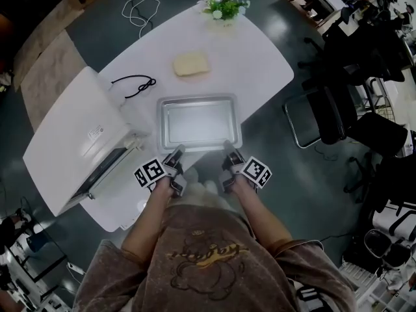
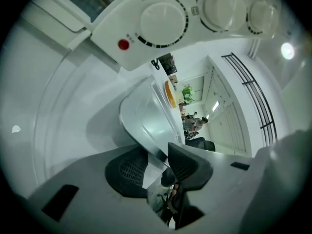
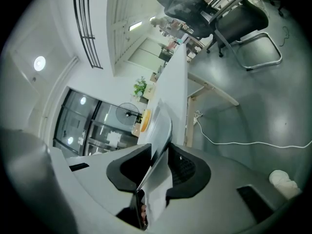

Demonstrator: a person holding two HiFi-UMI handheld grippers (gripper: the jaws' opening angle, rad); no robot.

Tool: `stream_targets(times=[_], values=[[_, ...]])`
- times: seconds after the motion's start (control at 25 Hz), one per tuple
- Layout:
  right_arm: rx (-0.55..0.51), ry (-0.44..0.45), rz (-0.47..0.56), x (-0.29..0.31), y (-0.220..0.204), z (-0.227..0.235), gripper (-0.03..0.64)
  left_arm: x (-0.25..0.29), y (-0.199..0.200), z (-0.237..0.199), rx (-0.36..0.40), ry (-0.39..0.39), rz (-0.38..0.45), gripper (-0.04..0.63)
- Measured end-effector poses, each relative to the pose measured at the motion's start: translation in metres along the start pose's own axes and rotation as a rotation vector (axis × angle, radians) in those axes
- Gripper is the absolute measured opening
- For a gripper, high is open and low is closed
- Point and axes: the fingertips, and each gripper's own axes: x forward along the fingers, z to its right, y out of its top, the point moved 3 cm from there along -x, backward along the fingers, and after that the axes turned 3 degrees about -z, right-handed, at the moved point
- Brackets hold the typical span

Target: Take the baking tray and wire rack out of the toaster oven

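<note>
In the head view, a white worktop (image 1: 260,57) carries a white toaster oven (image 1: 78,142) on its left side, with the oven door (image 1: 104,174) dropped open toward the person. The baking tray (image 1: 198,98) lies out of the oven, flat over the middle of the worktop and just to the right of the oven. Its inside is bare metal. The left tool (image 1: 177,152) and the right tool (image 1: 229,149) each meet the tray's near rim, one near each corner. Beyond the tray lies a pale yellow slab (image 1: 190,64), and at the far end stands a small plant (image 1: 224,6). A black cable (image 1: 135,83) loops beside the oven. A black office chair (image 1: 331,109) stands on the floor to the right.

In the left gripper view, the left tool (image 2: 158,162) is narrowed onto the tray's (image 2: 146,116) rim, with one pad on either face of the metal. The oven's dials (image 2: 163,19) and a red lamp (image 2: 123,44) fill the top of the picture, close by.

In the right gripper view, the right tool (image 3: 158,167) likewise pinches the tray's (image 3: 161,128) rim, which runs edge-on between its pads. The worktop (image 3: 175,82) stretches away behind it. A white cable (image 3: 234,143) trails across the floor, and the chair (image 3: 195,4) stands further off.
</note>
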Motion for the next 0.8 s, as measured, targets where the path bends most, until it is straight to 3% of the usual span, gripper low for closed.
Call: stream_targets(times=[0.2,0.44,0.56,0.8], values=[[0.02,-0.025,0.017,0.007,-0.001,0.006,0.086,-0.006,-0.011,-0.006,-0.027,0.039,-0.05,0.109],[-0.005,-0.063,-0.041,0.013,-0.005,0.014,0.087,-0.019,-0.015,-0.004,-0.045,0.036,-0.01,0.089],[-0.004,-0.054,-0.066,0.014,-0.009,0.017,0.132,-0.022,-0.016,-0.001,-0.025,0.03,0.003,0.089],[-0.026,-0.028,-0.077,0.002,-0.01,0.019,0.146,-0.035,-0.01,0.01,0.03,-0.008,0.09,0.089]])
